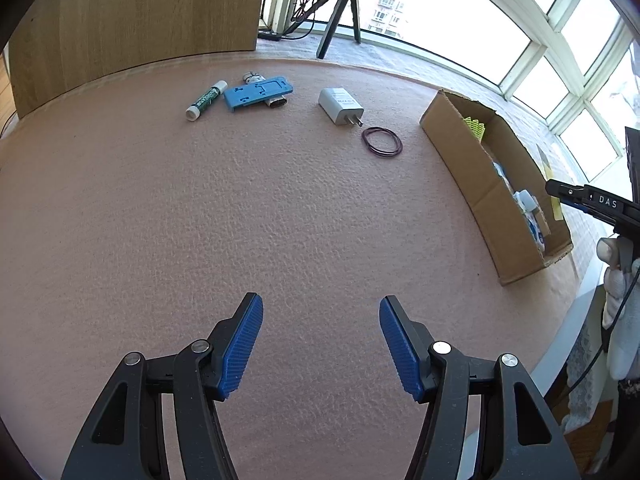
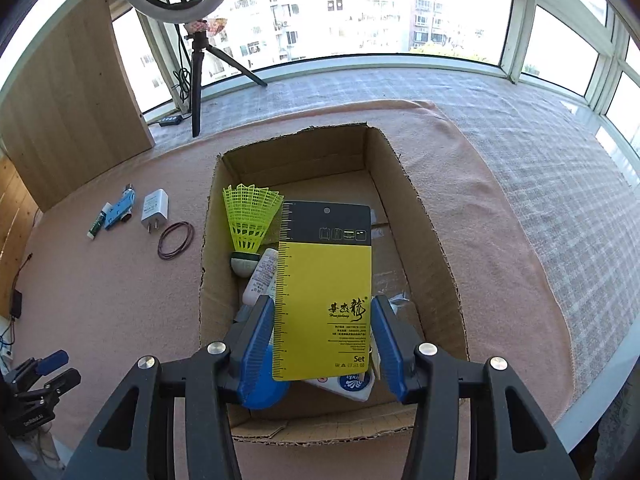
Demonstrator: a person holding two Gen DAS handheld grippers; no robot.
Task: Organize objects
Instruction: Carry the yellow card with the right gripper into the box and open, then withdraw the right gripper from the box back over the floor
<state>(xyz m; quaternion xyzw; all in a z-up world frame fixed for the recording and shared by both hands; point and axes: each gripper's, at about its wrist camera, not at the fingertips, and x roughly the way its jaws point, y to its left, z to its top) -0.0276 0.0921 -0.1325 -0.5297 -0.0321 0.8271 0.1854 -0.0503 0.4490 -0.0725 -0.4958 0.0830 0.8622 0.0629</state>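
Over the cardboard box (image 2: 424, 240), the yellow card (image 2: 324, 304) reads "Set".

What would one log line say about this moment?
left gripper: open, empty | right gripper: yellow card between fingers, over box | table: charger, rubber bands

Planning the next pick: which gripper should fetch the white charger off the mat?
Left. The left gripper is open and empty, facing the white charger. The right gripper is over the cardboard box, its fingers either side of the yellow card.
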